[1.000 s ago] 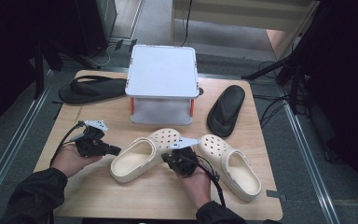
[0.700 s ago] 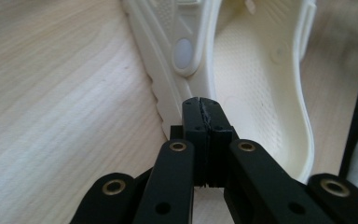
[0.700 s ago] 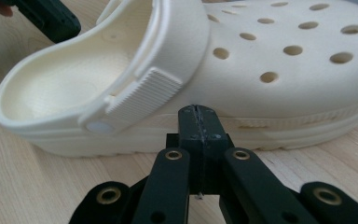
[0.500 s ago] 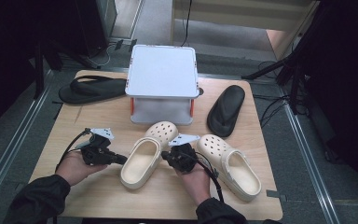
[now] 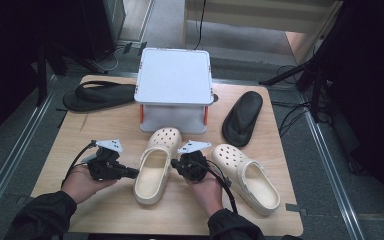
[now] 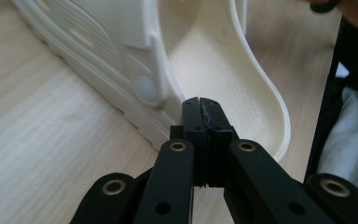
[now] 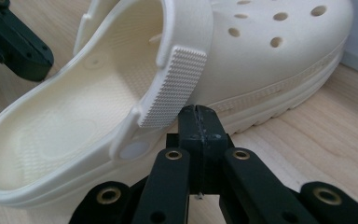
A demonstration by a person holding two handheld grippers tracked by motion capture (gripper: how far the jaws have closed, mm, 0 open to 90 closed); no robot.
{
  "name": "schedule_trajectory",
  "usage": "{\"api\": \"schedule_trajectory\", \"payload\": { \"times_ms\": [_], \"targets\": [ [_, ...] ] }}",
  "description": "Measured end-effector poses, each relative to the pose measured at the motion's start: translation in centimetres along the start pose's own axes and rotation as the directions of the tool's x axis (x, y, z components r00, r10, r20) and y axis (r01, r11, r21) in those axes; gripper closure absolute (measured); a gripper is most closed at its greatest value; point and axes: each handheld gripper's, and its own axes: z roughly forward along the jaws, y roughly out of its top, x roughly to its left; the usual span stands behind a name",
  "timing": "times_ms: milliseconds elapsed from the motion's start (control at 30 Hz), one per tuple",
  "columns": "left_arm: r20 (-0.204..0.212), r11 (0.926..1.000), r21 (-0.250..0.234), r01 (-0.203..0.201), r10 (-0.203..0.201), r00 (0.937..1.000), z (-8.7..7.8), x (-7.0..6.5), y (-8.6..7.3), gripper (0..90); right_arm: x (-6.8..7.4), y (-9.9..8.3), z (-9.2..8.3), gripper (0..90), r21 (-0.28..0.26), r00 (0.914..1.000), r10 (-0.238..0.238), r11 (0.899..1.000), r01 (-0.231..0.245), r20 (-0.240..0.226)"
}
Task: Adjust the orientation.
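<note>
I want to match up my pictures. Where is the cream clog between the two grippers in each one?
High view: the cream clog lies low in the middle, toe toward the white box.
Left gripper view: it runs across the top, heel rim by the shut jaws.
Right gripper view: it spans the picture, holed toe upper right.
Shared landmark: the round strap button on its side.

bare wood left of cream clog [image 5: 155,167], white box [image 5: 174,90] seemingly crowding its toe
</note>
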Motion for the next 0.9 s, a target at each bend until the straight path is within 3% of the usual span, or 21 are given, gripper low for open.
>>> {"api": "schedule_trajectory", "payload": {
  "times_ms": [133, 200, 333, 467, 633, 900],
  "targets": [
    [-0.047, 0.9976, -0.054, 0.044, -0.047, 0.9978, -0.7, 1.1, 0.3, 90.0, -0.4, 0.1, -0.1, 90.0, -0.015, 0.9999, 0.014, 1.000, -0.014, 0.006],
    [-0.080, 0.9958, -0.066, 0.064, -0.069, 0.9944, -0.5, 1.6, 0.6, 90.0, -0.6, 0.2, 0.0, 90.0, -0.023, 0.9997, 0.023, 0.999, -0.023, 0.007],
    [-0.104, 0.9932, -0.087, 0.078, -0.087, 0.9907, 0.4, 2.5, 1.3, 90.0, -0.9, 0.2, 0.5, 90.0, -0.021, 0.9990, 0.038, 0.999, -0.037, 0.025],
    [-0.111, 0.9964, -0.051, 0.067, -0.073, 0.9912, 1.5, 2.5, 1.5, 90.0, -1.0, 0.3, 0.7, 90.0, -0.022, 0.9988, 0.045, 0.999, -0.045, 0.020],
    [-0.089, 0.9941, -0.062, 0.089, -0.094, 0.9916, 1.2, 2.6, 1.1, 90.0, -0.8, 0.5, 1.1, 90.0, -0.020, 0.9992, 0.035, 0.999, -0.034, 0.019],
    [-0.085, 0.9955, -0.045, 0.083, -0.086, 0.9926, 0.9, 2.1, 0.7, 90.0, -0.5, 0.7, 1.4, 90.0, -0.025, 0.9994, 0.026, 0.999, -0.026, 0.022]
  ]
}}
